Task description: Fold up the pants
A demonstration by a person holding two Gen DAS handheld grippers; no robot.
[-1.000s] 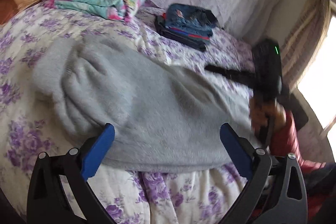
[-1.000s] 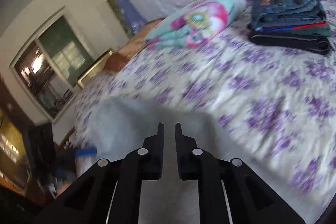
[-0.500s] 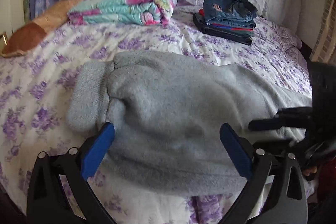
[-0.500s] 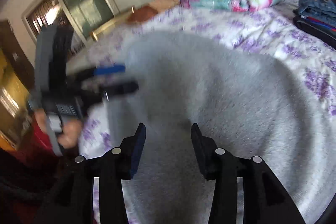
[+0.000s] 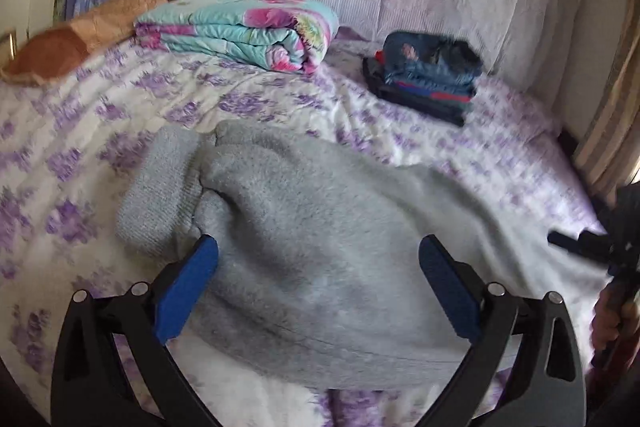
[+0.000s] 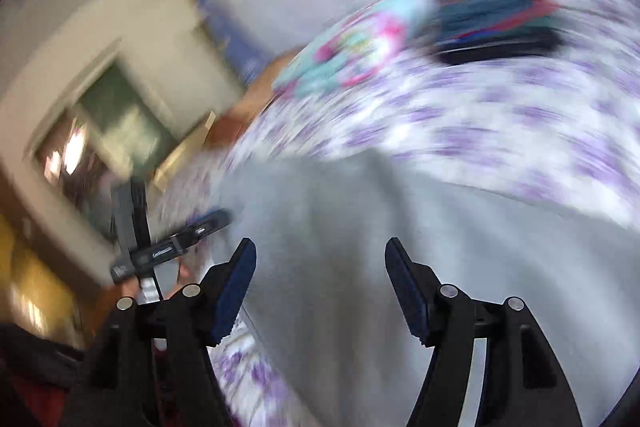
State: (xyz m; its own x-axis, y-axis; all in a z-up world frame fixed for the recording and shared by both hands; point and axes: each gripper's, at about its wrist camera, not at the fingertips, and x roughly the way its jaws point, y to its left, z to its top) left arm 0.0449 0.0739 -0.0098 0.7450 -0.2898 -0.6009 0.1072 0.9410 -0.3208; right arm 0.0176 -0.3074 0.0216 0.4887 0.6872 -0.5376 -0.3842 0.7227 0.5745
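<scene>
Grey fleece pants (image 5: 320, 247): folded, lying centre frame on the purple-floral bedspread (image 5: 80, 131). Left gripper (image 5: 318, 291): jaws spread wide over the pants, gripping nothing. Right gripper (image 6: 320, 291): jaws opening above the grey fabric, nothing pinched; view blurred.

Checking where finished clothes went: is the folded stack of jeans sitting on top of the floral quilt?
No: the stack of jeans lies on the purple-flowered bedspread, apart from the folded floral quilt to its left.
</scene>
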